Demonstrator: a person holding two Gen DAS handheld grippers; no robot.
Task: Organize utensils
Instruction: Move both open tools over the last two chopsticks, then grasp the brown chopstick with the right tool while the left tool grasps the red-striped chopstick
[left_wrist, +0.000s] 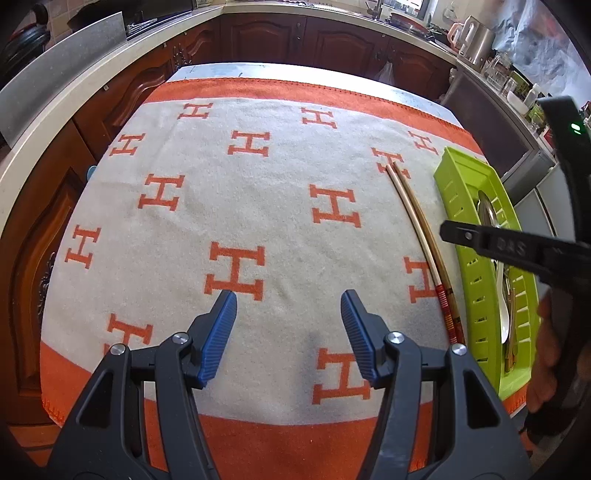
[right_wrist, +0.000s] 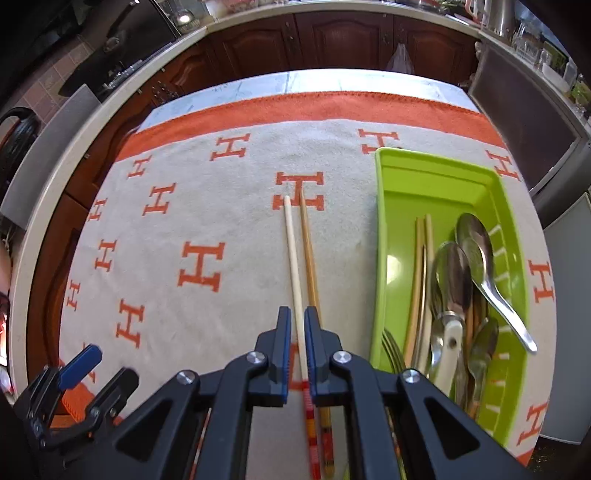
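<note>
Two chopsticks lie side by side on the orange-and-grey blanket, a pale one (right_wrist: 293, 258) and a tan one (right_wrist: 309, 254); they also show in the left wrist view (left_wrist: 417, 221). My right gripper (right_wrist: 299, 332) hovers above them, its jaws nearly closed with the pale chopstick seen in the narrow gap; whether it grips is unclear. A green tray (right_wrist: 406, 173) to the right holds spoons (right_wrist: 476, 243), chopsticks (right_wrist: 421, 258) and forks. My left gripper (left_wrist: 288, 325) is open and empty over the blanket's near middle.
The blanket (left_wrist: 221, 192) covers a table ringed by dark wood cabinets (left_wrist: 332, 40) and a pale countertop. The green tray (left_wrist: 469, 229) sits at the table's right edge. Kettles and jars (left_wrist: 476, 37) stand on the far right counter.
</note>
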